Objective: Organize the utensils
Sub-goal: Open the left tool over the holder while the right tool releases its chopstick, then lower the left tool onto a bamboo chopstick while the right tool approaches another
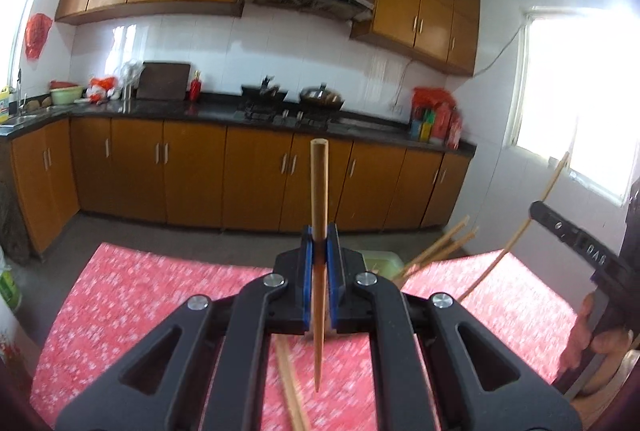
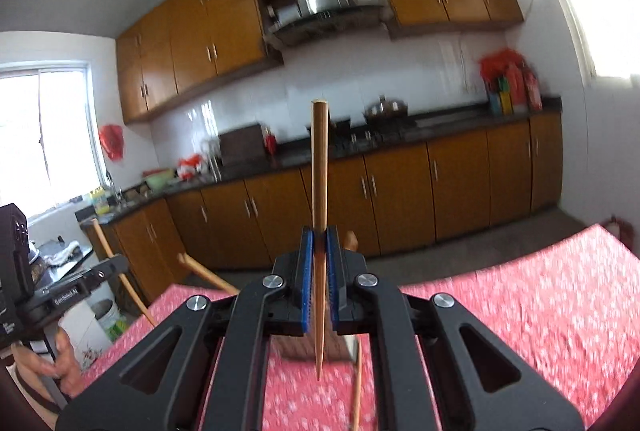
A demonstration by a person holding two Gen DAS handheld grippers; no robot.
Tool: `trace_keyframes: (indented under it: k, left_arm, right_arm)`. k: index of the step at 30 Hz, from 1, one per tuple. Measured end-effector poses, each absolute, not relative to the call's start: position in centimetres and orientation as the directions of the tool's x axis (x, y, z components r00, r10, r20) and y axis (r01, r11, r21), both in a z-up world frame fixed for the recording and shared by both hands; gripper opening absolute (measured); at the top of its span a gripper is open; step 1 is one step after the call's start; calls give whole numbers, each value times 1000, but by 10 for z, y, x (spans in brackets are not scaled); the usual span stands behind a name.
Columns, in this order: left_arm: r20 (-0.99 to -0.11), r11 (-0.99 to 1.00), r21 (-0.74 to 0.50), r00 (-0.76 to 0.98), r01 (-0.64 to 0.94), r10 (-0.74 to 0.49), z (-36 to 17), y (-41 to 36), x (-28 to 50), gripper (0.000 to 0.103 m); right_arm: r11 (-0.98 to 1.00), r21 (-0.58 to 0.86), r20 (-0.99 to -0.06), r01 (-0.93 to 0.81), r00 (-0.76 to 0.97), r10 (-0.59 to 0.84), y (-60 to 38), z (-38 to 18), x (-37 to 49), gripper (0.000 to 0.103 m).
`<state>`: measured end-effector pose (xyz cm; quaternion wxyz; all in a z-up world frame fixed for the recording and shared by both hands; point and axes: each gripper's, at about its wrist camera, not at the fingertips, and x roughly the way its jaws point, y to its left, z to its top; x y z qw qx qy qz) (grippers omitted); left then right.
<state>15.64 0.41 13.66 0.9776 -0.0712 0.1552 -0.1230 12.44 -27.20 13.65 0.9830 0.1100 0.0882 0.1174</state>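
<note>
The left hand-held gripper (image 1: 319, 243) is pinching one wooden chopstick (image 1: 319, 191) between its blue pads (image 1: 307, 271), which are pressed together on the shaft. The long axis of this chopstick stands upright in the left wrist view: the thick blunt end points up toward the far cabinets (image 1: 256, 175), and the tapered tip points down toward the near edge, above the red patterned desk (image 1: 132, 307). The right hand-held gripper (image 2: 319, 245) is likewise pinching a second chopstick (image 2: 319, 167) between pressed-together blue pads (image 2: 308, 271), with the same orientation: blunt end up, pointed tip down over the red desk (image 2: 520, 311). In the left wrist view, loose chopsticks (image 1: 290, 387) lie on the desk below the jaws, running from near to far. Further chopsticks (image 1: 440, 245) lean out at an angle, just right of a green container (image 1: 380, 261) at the far edge of the desk. In the right wrist view, one loose chopstick (image 2: 357, 383) lies on the desk just right of the held tip. Beyond the desk stands a dark kitchen counter (image 1: 224, 109) carrying a stove with pans (image 1: 320, 97), a cutting board (image 1: 164, 81) and red bags (image 1: 434, 101). A person's hand (image 1: 600, 343) grips the other device at the right edge.
</note>
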Motion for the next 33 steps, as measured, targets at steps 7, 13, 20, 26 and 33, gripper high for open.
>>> trace_keyframes:
  k: [7,13,20,26,33]
  left_arm:
    - [-138,963,-188,965,194,-221,179,-29,188,8]
    - [-87,972,-184,982,149,-167,175,-44,217,7]
    - [-183,972,-183,966,150,-183,138,-51,248,8]
    - [-199,972,-192,964,137,-176,132,-41,242,29]
    - [-168,980,-169,976,108,-137,149,-14,200,34]
  right_arm:
    - [950,256,-55,-179,978,199,-265,148,153,7]
    - [953,269,-110,-142,978,177,-260,127,190,7]
    - [958,250,-203,-140,960,194,-251,102,205,8]
    - [957,254,-203,-141,959,196,-253,108,197,33]
    - [958,261,-165,-117,973,164,-278,125,162,34]
